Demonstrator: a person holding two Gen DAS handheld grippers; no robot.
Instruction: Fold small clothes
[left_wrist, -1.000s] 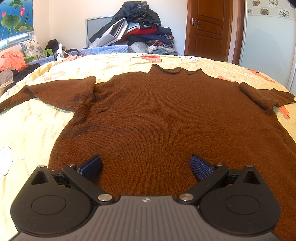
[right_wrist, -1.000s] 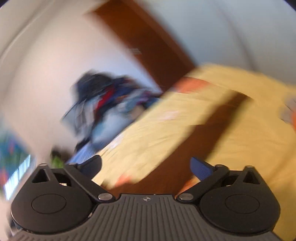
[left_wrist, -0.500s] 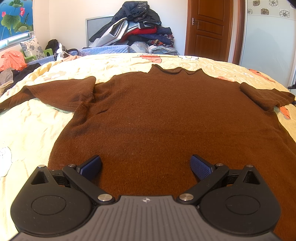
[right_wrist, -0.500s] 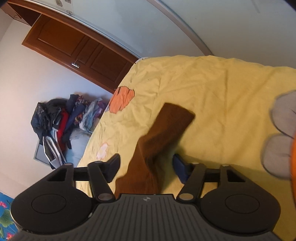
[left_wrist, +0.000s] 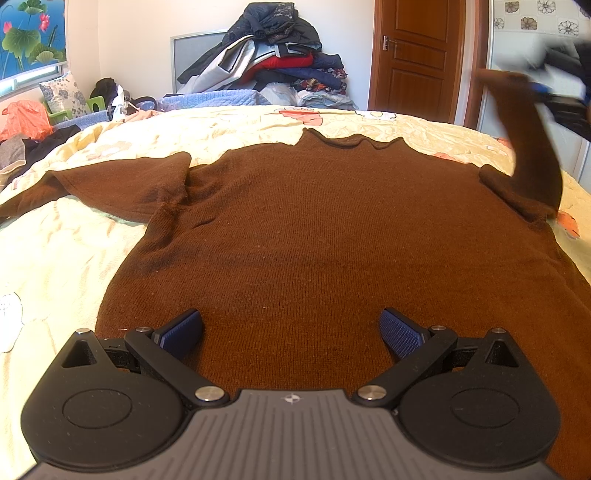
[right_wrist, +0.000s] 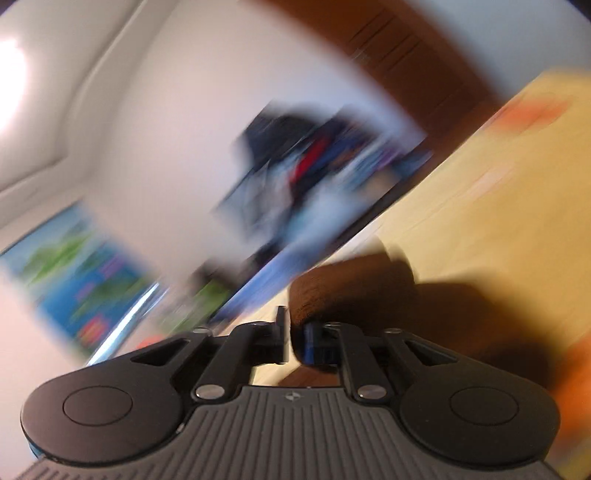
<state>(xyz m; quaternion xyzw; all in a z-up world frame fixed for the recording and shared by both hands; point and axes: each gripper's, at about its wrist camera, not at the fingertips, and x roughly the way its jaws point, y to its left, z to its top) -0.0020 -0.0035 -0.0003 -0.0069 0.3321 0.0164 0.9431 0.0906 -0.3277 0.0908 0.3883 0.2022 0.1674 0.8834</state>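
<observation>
The right hand-held gripper (right_wrist: 295, 341) pinched the brown sweater's sleeve (right_wrist: 351, 291); the left hand-held gripper (left_wrist: 290, 332) hovered wide open over the sweater's hem (left_wrist: 295, 258).

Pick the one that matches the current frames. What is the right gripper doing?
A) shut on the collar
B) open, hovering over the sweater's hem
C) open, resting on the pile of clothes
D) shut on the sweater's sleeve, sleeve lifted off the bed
D: the right gripper has its fingers pinched on the brown sleeve, which rises off the bed while the rest of the sweater lies flat.
</observation>
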